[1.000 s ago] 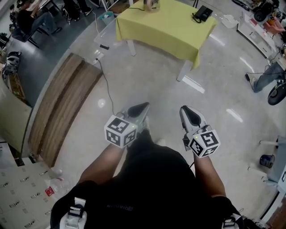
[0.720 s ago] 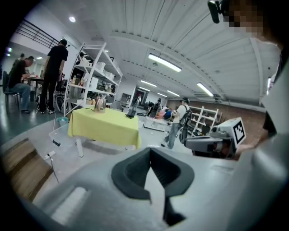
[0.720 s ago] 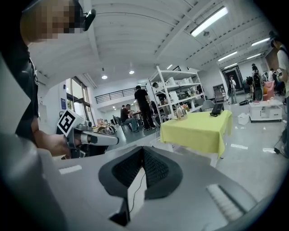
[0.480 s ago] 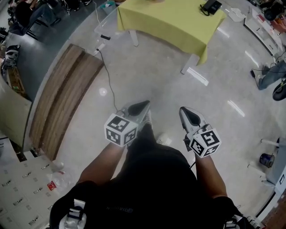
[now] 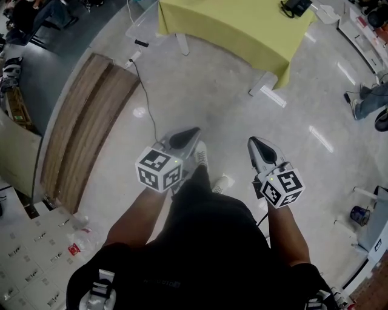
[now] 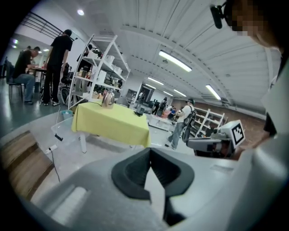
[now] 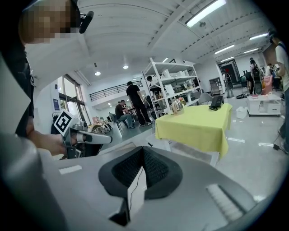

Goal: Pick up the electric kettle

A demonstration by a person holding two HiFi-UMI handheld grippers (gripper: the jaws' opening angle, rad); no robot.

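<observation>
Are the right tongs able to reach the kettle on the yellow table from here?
Probably not yet. The kettle stands on the yellow table, well beyond the shut right tongs. Only floor lies between; nothing blocks the walk.

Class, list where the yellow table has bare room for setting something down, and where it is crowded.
Bare: the yellow table, middle and near edge, between the kettle and the phone. Crowded: only the far edge, where both sit.

The yellow-green clothed table (image 5: 230,30) runs off the head view's top edge, as does a black object (image 5: 295,6) on its far right corner. At the right edge only a person's legs (image 5: 367,100) show. The shiny metal electric kettle (image 6: 107,98), far off, is too small for detail.
</observation>
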